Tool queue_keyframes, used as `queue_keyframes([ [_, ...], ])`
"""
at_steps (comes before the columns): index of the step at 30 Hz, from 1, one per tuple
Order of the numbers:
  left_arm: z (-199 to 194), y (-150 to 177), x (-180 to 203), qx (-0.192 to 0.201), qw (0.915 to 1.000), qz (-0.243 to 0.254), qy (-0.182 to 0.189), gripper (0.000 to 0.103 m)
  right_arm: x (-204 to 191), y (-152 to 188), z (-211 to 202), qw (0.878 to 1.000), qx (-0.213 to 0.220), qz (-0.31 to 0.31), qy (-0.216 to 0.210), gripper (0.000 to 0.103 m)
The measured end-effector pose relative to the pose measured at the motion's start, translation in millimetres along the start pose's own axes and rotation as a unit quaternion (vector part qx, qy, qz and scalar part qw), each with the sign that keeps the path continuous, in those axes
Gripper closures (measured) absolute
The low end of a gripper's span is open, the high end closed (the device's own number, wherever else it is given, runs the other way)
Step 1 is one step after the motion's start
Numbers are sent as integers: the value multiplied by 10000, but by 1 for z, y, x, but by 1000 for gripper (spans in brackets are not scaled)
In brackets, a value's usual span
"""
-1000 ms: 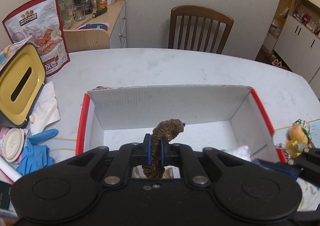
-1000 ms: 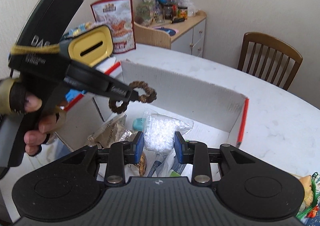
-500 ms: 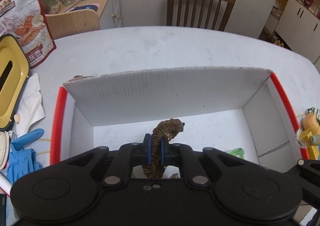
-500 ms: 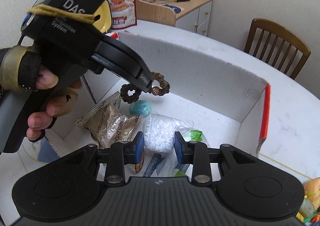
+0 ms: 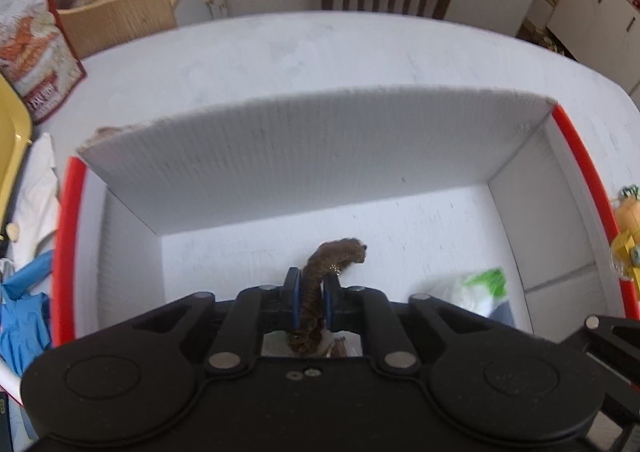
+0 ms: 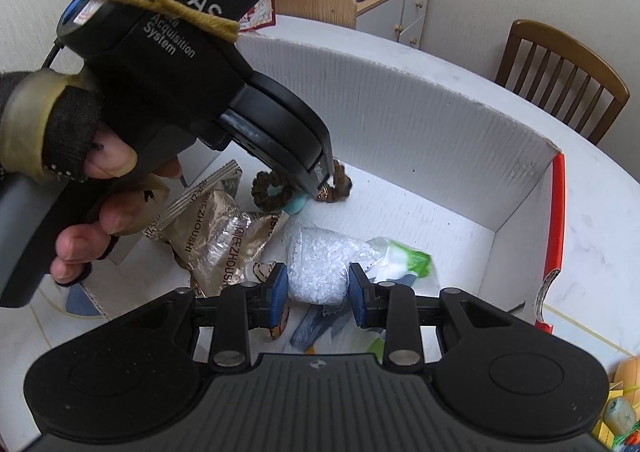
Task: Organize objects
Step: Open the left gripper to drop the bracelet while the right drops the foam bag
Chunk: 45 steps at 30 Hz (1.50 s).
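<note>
While the left gripper (image 6: 320,182) hangs low inside the white corrugated box with red edges (image 5: 320,156), its jaws pinch a brown braided scrunchie-like ring (image 5: 320,280) above the box floor. Released carelessly, the ring could snag a pad. The right gripper (image 6: 318,290), jaws parted and empty, hovers over a clear bag of white granules (image 6: 320,268) inside the box.

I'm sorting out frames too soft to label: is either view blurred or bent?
Left wrist view: motion-smeared throughout, the white corrugated box edges soft, the brown braided hair tie fuzzy; fisheye bows the table rim. Right wrist view: sharper, print on the crinkled silver snack packet readable; the left hand-held gripper looms large.
</note>
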<state>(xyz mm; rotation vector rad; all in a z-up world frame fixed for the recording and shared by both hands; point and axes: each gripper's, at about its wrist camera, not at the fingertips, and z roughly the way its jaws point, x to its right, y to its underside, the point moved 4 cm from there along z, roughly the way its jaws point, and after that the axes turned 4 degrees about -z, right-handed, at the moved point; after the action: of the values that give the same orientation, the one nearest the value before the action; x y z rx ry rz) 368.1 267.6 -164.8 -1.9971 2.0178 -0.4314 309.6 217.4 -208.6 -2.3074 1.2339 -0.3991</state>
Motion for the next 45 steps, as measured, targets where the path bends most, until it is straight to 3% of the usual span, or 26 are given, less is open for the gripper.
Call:
queue_keyframes([
  [10,-1,2,2,-49,9999,48,-86,82,4,5,-1,9997,-67,170,-191,71],
  [15,-5,2,0,16,9999,-46,-89,74,3,5,-10,9994,54,264,-215,56],
  [25,-26,4,2,234,9996,-136,-44,64,12,3,-35,9985,289,437,-184,51],
  [45,-110,22,38,1173,9929,-68,170,52,35,19,-128,9900,1224,679,-143,41],
])
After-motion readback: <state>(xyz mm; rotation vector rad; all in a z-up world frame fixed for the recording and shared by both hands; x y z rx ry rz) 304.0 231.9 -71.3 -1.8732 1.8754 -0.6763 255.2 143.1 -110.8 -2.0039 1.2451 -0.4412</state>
